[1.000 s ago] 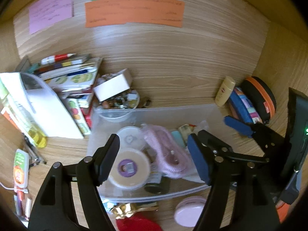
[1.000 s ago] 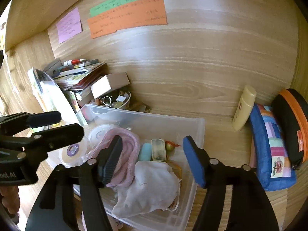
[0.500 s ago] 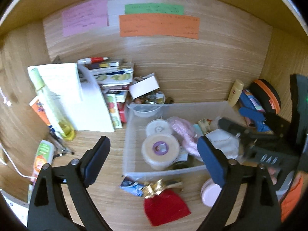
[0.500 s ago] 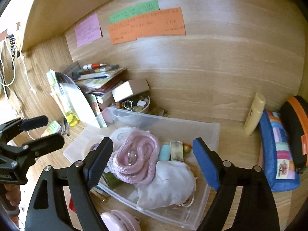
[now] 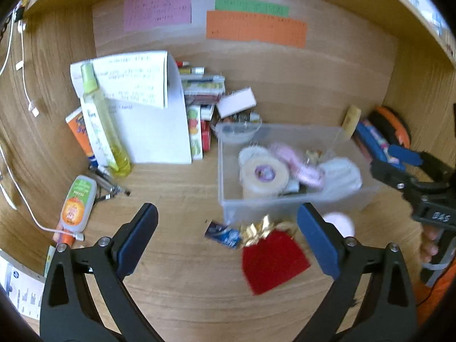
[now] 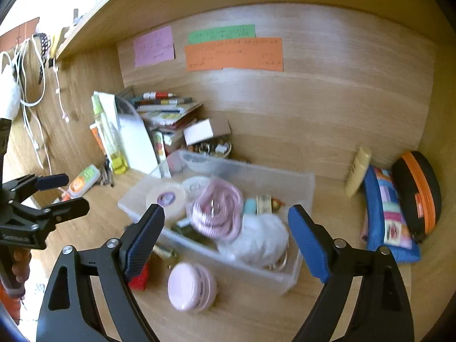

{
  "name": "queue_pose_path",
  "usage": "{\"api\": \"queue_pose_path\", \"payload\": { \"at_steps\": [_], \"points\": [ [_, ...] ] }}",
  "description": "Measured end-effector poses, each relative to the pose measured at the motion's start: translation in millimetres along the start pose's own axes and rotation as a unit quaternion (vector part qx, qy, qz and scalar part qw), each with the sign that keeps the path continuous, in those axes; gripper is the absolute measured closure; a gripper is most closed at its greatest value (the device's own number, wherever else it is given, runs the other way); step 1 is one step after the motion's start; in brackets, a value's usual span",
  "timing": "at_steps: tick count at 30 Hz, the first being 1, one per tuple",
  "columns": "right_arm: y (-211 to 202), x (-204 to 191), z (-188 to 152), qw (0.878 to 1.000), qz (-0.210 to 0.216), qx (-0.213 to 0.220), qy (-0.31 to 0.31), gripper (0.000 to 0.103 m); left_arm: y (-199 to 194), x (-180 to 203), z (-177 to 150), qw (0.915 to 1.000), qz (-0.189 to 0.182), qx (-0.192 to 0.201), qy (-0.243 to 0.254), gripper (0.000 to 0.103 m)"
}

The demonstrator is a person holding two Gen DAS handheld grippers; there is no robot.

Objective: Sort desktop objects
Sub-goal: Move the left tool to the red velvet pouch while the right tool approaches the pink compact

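Observation:
A clear plastic bin (image 5: pixel 287 203) (image 6: pixel 299 181) stands on the wooden desk. It holds a tape roll (image 5: pixel 263 175) (image 6: pixel 166 198), a coiled pink cable (image 6: pixel 216 209) and a white cloth bundle (image 6: pixel 260 235). In front of the bin lie a red pouch with a gold bow (image 5: pixel 270 258), a small blue packet (image 5: pixel 223 233) and a round pink case (image 6: pixel 191 286). My left gripper (image 5: pixel 225 235) is open and empty, above the desk in front of the bin. My right gripper (image 6: pixel 225 238) is open and empty, over the bin's near side.
A yellow spray bottle (image 5: pixel 102 129), a white paper stand (image 5: pixel 148 114), stacked books (image 6: pixel 168 114) and a bowl of trinkets (image 6: pixel 212 148) crowd the back left. A cream tube (image 6: pixel 357 171), a blue patterned pouch (image 6: pixel 387 213) and a black-orange case (image 6: pixel 417 193) sit at the right. Sticky notes hang on the back wall.
Both grippers have pulled back and up from the bin, so more of the desk shows. Both stay open and empty.

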State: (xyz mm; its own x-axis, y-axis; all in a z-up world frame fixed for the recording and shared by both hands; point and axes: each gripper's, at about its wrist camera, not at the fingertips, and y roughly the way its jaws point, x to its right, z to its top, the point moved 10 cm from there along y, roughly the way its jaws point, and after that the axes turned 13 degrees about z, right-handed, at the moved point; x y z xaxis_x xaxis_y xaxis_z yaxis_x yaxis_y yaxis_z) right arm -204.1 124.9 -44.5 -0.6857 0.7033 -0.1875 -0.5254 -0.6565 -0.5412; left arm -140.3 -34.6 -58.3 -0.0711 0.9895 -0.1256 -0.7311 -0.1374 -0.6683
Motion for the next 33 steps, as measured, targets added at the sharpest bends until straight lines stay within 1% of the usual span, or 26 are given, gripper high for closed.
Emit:
{"api": "queue_pose_path", "payload": {
  "at_steps": [3, 7, 10, 13, 16, 18, 20, 22, 24, 26, 28, 30, 31, 33],
  "points": [
    [-0.3, -0.3, -17.5, 1.0, 0.001, -0.015, 0.006, 0.016, 8.2, 3.3, -16.9, 0.9998, -0.006, -0.019, 0.005, 0.004],
    [6.4, -2.2, -45.4, 0.999, 0.009, -0.042, 0.019, 0.016, 17.0, 18.3, -34.7, 0.998, -0.043, -0.046, -0.005, 0.004],
    [16.9, -5.5, -67.1, 0.997, 0.02, -0.068, 0.022, 0.016, 26.1, 31.5, -45.2, 0.9964, -0.055, -0.064, -0.001, 0.004],
    [28.6, -8.4, -85.0, 0.995, 0.022, -0.091, 0.016, 0.016, 36.7, 42.1, -53.2, 0.9959, -0.051, -0.075, 0.008, 0.004],
    [39.3, -9.0, -94.2, 0.994, 0.025, -0.104, 0.013, 0.016, 51.1, 50.9, -60.5, 0.9947, -0.046, -0.091, 0.013, 0.004],
    [49.0, -8.0, -100.3, 0.992, 0.028, -0.122, 0.013, 0.016, 58.4, 54.0, -64.6, 0.9938, -0.045, -0.1, 0.016, 0.004],
    [55.6, -7.4, -104.0, 0.991, 0.033, -0.132, 0.013, 0.017, 65.7, 55.6, -67.7, 0.9933, -0.037, -0.108, 0.019, 0.004],
    [63.9, -5.5, -107.1, 0.99, 0.025, -0.141, 0.009, 0.018, 72.1, 56.2, -68.8, 0.9933, -0.025, -0.11, 0.024, 0.004],
    [68.4, -4.6, -109.4, 0.989, 0.024, -0.146, 0.01, 0.021, 77.2, 55.3, -69.6, 0.9931, -0.021, -0.113, 0.024, 0.004],
    [71.2, -5.0, -111.3, 0.989, 0.034, -0.146, 0.018, 0.023, 81.1, 56.3, -71.2, 0.9919, -0.027, -0.122, 0.02, 0.004],
    [71.1, -5.2, -112.5, 0.988, 0.044, -0.145, 0.023, 0.028, 83.3, 57.1, -71.6, 0.9914, -0.032, -0.126, 0.019, 0.004],
    [72.5, -5.1, -114.6, 0.987, 0.053, -0.147, 0.028, 0.043, 83.4, 56.8, -70.5, 0.992, -0.029, -0.121, 0.017, 0.004],
    [73.4, -4.7, -116.6, 0.987, 0.055, -0.15, 0.03, 0.043, 83.8, 56.3, -69.8, 0.9926, -0.027, -0.117, 0.017, 0.004],
    [73.7, -5.3, -116.6, 0.988, 0.052, -0.145, 0.026, 0.044, 83.4, 56.0, -69.0, 0.9934, -0.029, -0.109, 0.018, 0.004]
  ]
}}
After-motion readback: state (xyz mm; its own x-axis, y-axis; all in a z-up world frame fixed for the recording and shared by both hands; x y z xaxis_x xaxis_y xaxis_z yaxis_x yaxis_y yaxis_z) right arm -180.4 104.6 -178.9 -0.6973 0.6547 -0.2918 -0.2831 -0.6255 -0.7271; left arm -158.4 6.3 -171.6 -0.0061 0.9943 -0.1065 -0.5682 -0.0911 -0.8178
